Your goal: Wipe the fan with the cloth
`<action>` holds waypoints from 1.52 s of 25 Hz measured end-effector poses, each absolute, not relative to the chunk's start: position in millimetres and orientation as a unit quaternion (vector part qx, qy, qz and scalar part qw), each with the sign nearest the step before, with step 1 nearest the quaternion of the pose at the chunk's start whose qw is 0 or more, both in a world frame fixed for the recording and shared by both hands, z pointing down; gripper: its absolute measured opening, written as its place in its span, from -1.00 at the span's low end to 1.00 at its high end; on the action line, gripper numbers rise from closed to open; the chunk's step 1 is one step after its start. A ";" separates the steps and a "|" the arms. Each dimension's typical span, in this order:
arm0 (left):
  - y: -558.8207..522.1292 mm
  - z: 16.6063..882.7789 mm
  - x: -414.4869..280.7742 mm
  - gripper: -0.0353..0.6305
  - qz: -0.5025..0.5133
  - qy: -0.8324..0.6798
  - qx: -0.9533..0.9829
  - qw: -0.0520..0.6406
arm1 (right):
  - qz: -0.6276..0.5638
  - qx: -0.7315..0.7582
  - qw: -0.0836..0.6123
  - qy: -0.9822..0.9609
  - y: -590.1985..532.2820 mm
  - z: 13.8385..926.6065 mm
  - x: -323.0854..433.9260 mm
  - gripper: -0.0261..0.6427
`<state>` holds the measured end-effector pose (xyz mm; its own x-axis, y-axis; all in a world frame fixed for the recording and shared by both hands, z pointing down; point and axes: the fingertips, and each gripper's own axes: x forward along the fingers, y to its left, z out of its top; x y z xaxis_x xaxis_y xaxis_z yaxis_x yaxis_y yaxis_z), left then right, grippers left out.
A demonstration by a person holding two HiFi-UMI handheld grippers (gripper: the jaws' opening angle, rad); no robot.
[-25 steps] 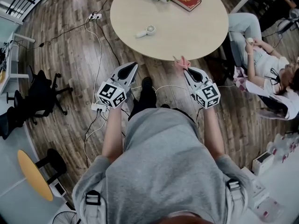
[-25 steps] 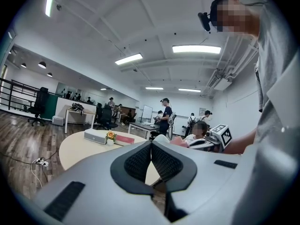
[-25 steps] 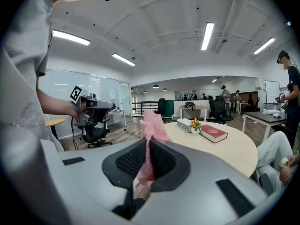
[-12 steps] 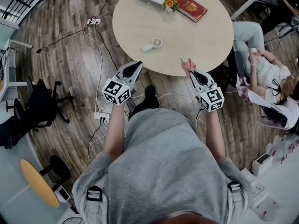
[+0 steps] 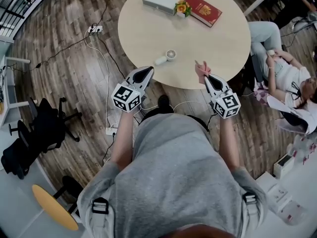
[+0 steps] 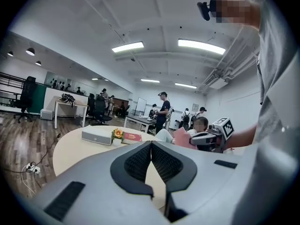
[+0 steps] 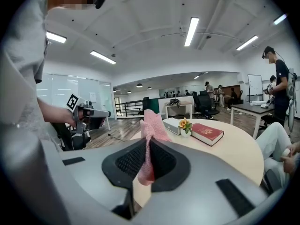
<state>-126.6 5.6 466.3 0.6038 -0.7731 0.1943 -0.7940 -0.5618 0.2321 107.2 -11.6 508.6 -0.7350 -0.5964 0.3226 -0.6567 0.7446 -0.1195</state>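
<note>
A small white hand fan lies on the round beige table, near its front edge. My left gripper is shut and empty, its tip at the table's rim just left of and below the fan; in the left gripper view the jaws meet with nothing between them. My right gripper is shut on a pink cloth that sticks up from its tip at the table's edge, right of the fan. The cloth fills the gap between the right gripper's pads.
A red book, a small flower pot and a white box sit at the table's far side. A person sits at the right. Cables and a power strip lie on the floor at left, near a black chair.
Both grippers have moved forward to the table's edge, and the table and fan now sit nearer. The right gripper keeps the cloth; the left stays shut.
</note>
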 end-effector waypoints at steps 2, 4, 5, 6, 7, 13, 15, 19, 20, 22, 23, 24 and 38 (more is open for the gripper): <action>-6.1 469.1 -132.3 -0.84 0.039 -0.435 0.887 0.149 | 0.116 0.351 0.129 -0.920 -19.5 511.4 103.6 -0.84; -17.2 471.0 -137.9 -0.84 0.044 -0.425 0.892 0.149 | 0.118 0.362 0.127 -0.916 -26.1 513.2 100.1 -0.84; -22.4 471.2 -140.4 -0.84 0.047 -0.420 0.894 0.149 | 0.120 0.368 0.126 -0.913 -29.0 514.0 99.0 -0.84; -26.9 471.2 -142.6 -0.84 0.049 -0.416 0.895 0.150 | 0.123 0.374 0.125 -0.911 -31.2 515.1 98.3 -0.84; -30.6 471.2 -144.6 -0.84 0.051 -0.413 0.896 0.151 | 0.127 0.379 0.125 -0.908 -32.9 516.3 97.8 -0.84; -49.3 483.1 -149.1 -0.84 0.068 -0.401 0.899 0.161 | 0.136 0.385 0.138 -0.902 -45.9 529.0 91.8 -0.84; -53.7 489.2 -150.2 -0.84 0.073 -0.400 0.898 0.168 | 0.141 0.385 0.143 -0.901 -50.7 536.0 90.0 -0.84; -68.3 500.6 -152.0 -0.84 0.081 -0.402 0.894 0.179 | 0.146 0.373 0.149 -0.904 -68.1 543.7 82.5 -0.84; -71.7 504.4 -151.7 -0.83 0.084 -0.403 0.893 0.182 | 0.148 0.369 0.151 -0.905 -72.5 545.9 81.1 -0.84; -78.6 511.7 -149.8 -0.84 0.088 -0.403 0.891 0.187 | 0.150 0.363 0.156 -0.906 -80.9 551.2 80.2 -0.84; -82.4 515.2 -148.8 -0.84 0.091 -0.403 0.891 0.189 | 0.152 0.361 0.159 -0.906 -85.2 554.8 80.0 -0.84; -85.9 519.1 -147.9 -0.84 0.094 -0.402 0.890 0.191 | 0.155 0.359 0.162 -0.906 -88.9 559.3 80.0 -0.84; -120.1 587.3 -126.8 -0.83 0.115 -0.383 0.883 0.248 | 0.206 0.336 0.187 -0.900 -113.1 610.8 82.6 -0.84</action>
